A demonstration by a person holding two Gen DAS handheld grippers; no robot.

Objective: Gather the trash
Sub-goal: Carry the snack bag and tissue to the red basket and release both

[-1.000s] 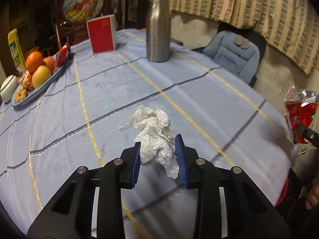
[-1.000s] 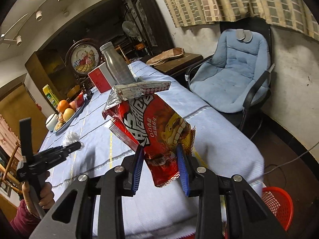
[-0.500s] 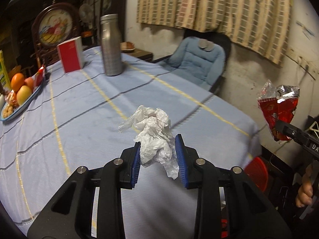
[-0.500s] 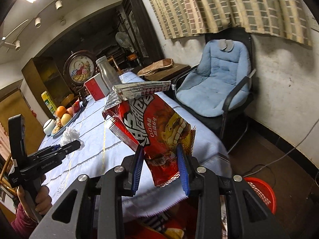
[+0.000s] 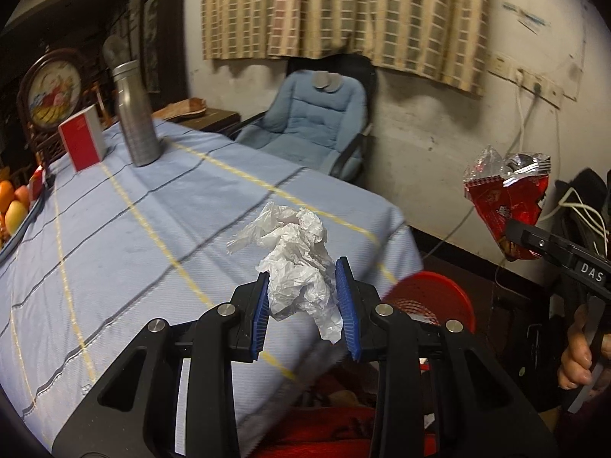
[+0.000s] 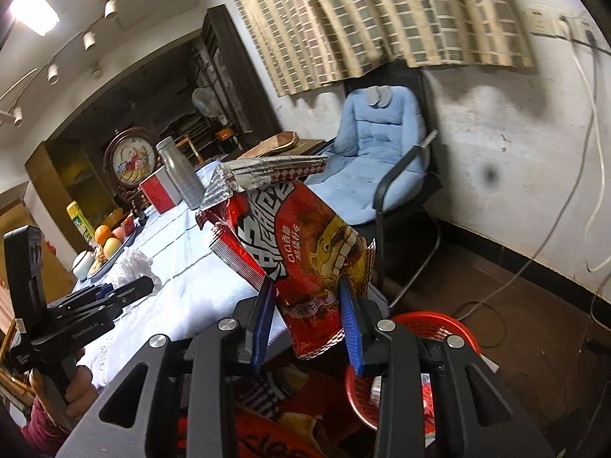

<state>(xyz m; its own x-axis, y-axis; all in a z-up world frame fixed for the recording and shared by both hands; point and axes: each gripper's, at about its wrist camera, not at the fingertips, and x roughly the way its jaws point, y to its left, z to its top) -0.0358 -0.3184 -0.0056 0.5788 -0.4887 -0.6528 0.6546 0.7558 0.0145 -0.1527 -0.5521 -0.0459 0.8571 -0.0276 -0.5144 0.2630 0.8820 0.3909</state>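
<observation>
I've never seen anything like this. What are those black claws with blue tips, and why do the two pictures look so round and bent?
There is no robot here: a person holds a hand-squeezed claw in each hand, and each claw carries a wide-angle camera, hence the bent look. One picture looks along the left gripper, shut on a crumpled white tissue. The other looks along the right gripper, shut on a red snack bag. Behind lies a table with a blue striped cloth, bearing a metal bottle, a red box and a fruit plate. A red basket waits on the floor.
</observation>
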